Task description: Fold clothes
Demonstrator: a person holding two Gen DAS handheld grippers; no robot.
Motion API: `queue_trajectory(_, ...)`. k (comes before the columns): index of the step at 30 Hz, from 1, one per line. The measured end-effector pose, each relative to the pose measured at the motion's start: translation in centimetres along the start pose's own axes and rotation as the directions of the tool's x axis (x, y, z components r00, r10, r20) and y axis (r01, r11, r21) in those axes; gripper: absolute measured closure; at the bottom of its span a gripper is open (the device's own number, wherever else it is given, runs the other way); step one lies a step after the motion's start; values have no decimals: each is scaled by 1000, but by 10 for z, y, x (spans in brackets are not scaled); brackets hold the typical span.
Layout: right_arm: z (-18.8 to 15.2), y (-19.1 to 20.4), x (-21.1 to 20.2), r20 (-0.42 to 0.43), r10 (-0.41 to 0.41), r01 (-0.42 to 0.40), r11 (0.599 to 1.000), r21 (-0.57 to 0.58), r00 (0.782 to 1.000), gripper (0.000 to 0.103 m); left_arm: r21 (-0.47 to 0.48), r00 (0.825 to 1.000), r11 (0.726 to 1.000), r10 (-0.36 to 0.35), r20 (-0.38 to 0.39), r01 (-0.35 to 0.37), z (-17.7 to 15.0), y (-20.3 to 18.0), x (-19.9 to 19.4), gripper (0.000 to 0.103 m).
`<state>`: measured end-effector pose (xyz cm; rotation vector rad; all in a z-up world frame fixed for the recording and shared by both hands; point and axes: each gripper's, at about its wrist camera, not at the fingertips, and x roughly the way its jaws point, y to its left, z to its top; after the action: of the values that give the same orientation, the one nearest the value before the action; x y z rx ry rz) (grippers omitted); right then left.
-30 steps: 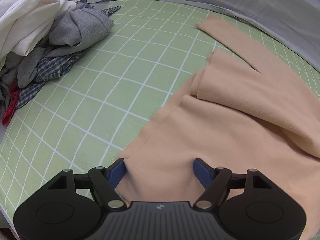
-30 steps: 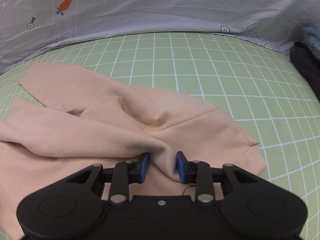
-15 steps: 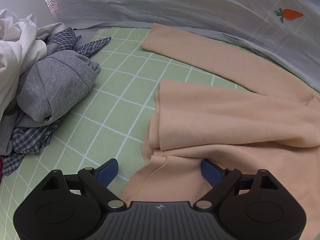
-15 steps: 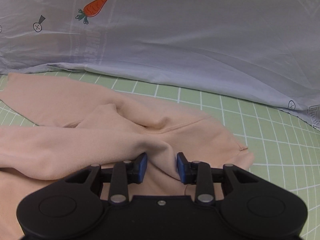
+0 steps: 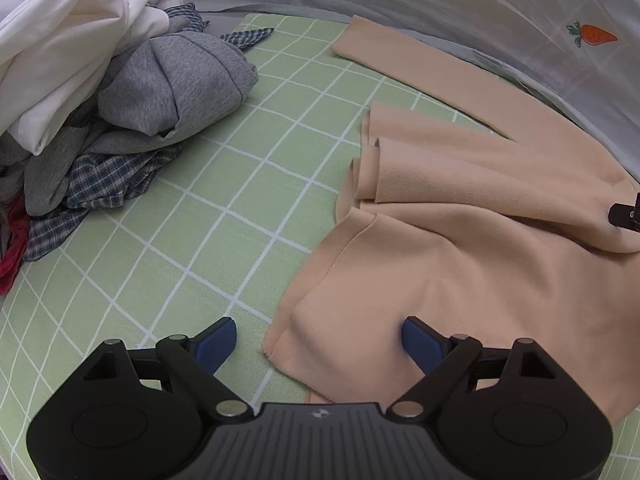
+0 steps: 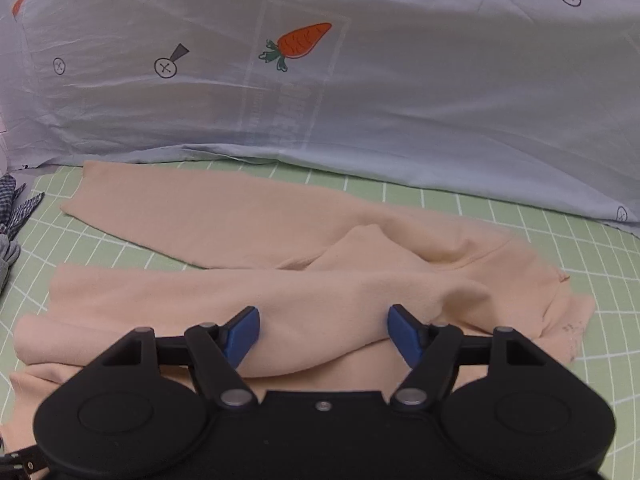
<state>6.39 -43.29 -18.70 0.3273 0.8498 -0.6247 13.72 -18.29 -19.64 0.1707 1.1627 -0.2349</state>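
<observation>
Sweater (image 5: pixel 472 264) overruns the frame at 3 o'clock; left gripper (image 5: pixel 318 342) jaws gape, right gripper (image 6: pixel 323 330) jaws opening over its fold, pads clear.

text: "HEHE" | on: grey printed sheet (image 6: pixel 360 100) | elsewhere: unreadable

Open green checked sheet (image 5: pixel 224 184) mid-bed; clothes pile (image 5: pixel 120 92) blocks left, grey quilt (image 6: pixel 400 100) blocks far side.

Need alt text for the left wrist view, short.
Left gripper, fingers open, over the near corner of a peach garment spread on a green grid sheet. Pile of white, grey and plaid clothes at upper left; grey carrot-print cloth behind.
</observation>
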Motion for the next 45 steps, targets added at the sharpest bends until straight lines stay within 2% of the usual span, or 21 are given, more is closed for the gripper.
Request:
queue_trajectory(3, -5, 0, -5, -19, 24, -22, 994, 103, 1000, 32, -22, 1000, 1000, -1, -5, 1, -5, 6, 0, 12)
queue_trajectory(6, -16, 1, -11, -30, 22, -18, 988, 154, 999, 43, -35, 1000, 999, -12, -8, 12, -4, 8, 2, 12)
queue_trajectory(9, -26, 3, -18, 6, 32, -33, 986, 163, 999, 55, -31, 1000, 1000, -8, -7, 8, -2, 7, 2, 12)
queue_trajectory(11, -28, 3, -20, 13, 46, -48, 982, 181, 999, 68, -40, 1000, 999, -8, -8, 8, 0, 7, 4, 11)
queue_trajectory(13, -30, 3, -18, 9, 73, -73, 975, 210, 997, 74, -53, 1000, 999, -6, -11, 5, 1, 8, 5, 9)
queue_trajectory(16, -32, 6, -7, -19, 124, -116, 964, 239, 992, 74, -70, 1000, 998, -3, -17, 2, 4, 8, 7, 8)
queue_trajectory(19, -33, 0, 6, -40, 141, -121, 941, 316, 989, 71, -67, 1000, 998, -3, -17, 1, 5, 8, 8, 7)
queue_trajectory(21, -32, -5, 10, -27, 160, -141, 926, 350, 987, 71, -65, 1000, 998, -4, -16, 3, 5, 9, 8, 7)
queue_trajectory(22, -31, -8, 8, -20, 175, -157, 925, 347, 984, 78, -64, 1000, 998, -4, -15, 3, 5, 9, 7, 7)
queue_trajectory(23, -31, -11, 5, -12, 189, -174, 923, 343, 982, 96, -64, 1000, 998, -6, -15, 5, 5, 9, 7, 7)
queue_trajectory(27, -27, -23, -7, 18, 247, -239, 914, 327, 969, 99, -88, 1000, 996, -9, -4, 8, 5, 20, 1, 12)
queue_trajectory(31, -41, -51, -66, 104, 267, -286, 914, 288, 958, 99, -95, 998, 995, 30, 57, -25, 6, 37, -24, 13)
queue_trajectory(33, -52, -70, -98, 132, 236, -264, 926, 271, 963, 99, -106, 995, 994, 44, 86, -35, 5, 47, -37, 13)
queue_trajectory(37, -87, -118, -138, 100, 117, -141, 946, 291, 988, 99, -133, 995, 991, 37, 91, -24, -1, 60, -49, 13)
queue_trajectory(39, -110, -141, -137, 39, 28, -40, 943, 331, 999, 99, -133, 996, 991, 29, 84, -18, -6, 60, -51, 13)
queue_trajectory(42, -134, -167, -129, -67, -77, 97, 915, 391, 995, 98, -108, 998, 994, -14, 57, 20, -15, 47, -50, 13)
queue_trajectory(44, -134, -169, -131, -72, -106, 126, 906, 405, 992, 92, -82, 998, 995, -54, 39, 57, -20, 35, -50, 13)
queue_trajectory(45, -129, -165, -136, -52, -126, 136, 914, 381, 991, 89, -67, 997, 995, -73, 34, 75, -22, 29, -50, 13)
